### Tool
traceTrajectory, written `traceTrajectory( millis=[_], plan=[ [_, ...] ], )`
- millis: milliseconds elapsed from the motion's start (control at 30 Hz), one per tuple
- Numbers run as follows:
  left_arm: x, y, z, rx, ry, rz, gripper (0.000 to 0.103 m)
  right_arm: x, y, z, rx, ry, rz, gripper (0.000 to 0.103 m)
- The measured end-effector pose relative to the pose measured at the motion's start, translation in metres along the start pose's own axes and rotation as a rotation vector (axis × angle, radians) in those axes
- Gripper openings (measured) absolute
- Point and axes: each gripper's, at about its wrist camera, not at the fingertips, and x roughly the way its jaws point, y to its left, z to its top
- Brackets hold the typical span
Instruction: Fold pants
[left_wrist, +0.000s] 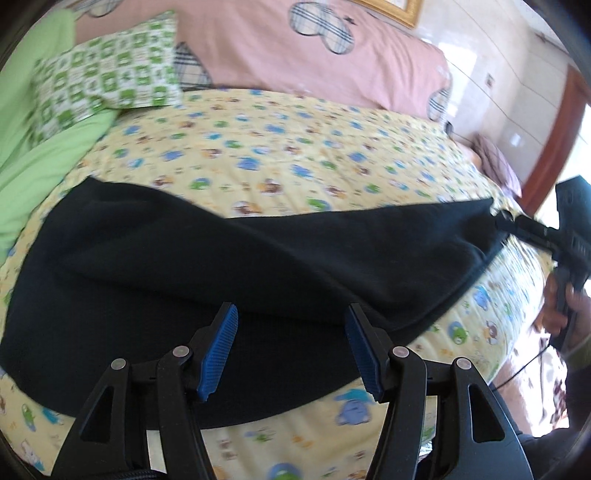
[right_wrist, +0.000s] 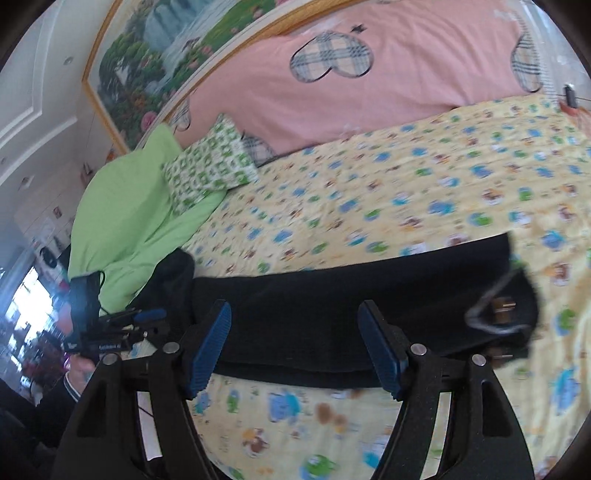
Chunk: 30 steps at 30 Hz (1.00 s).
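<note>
The black pants (left_wrist: 221, 258) lay stretched across the yellow patterned bedsheet (left_wrist: 295, 147) — near its front edge. Both the left gripper (left_wrist: 291, 347) and right gripper (right_wrist: 295, 343) hovered above them, jaws spread apart, gripping nothing.

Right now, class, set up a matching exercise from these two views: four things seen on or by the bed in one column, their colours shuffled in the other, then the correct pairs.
Things:
1. pants
2. bedsheet
3. headboard cover
4. tong pads

Colours:
A. pink with plaid hearts
B. blue
C. black
D. yellow with cartoon print

Pairs: 1-C, 2-D, 3-A, 4-B
</note>
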Motion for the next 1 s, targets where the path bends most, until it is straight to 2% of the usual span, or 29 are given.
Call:
traceTrajectory(
  millis=[267,633,867,1000],
  plan=[
    [-0.020,0.054,0.004,-0.089,-0.040,0.075,0.063,0.070,0.047,-0.010,-0.028,0.119,0.114,0.073],
    [-0.037,0.114,0.017,-0.173,-0.072,0.141,0.067,0.119,0.094,0.000,-0.102,0.188,0.199,0.073],
    [-0.040,0.140,0.037,-0.161,-0.081,0.162,0.072,0.146,0.112,0.002,-0.083,0.231,0.252,0.073],
    [-0.032,0.160,0.059,-0.143,-0.061,0.140,0.072,0.163,0.124,0.002,-0.101,0.262,0.264,0.073]
  ],
)
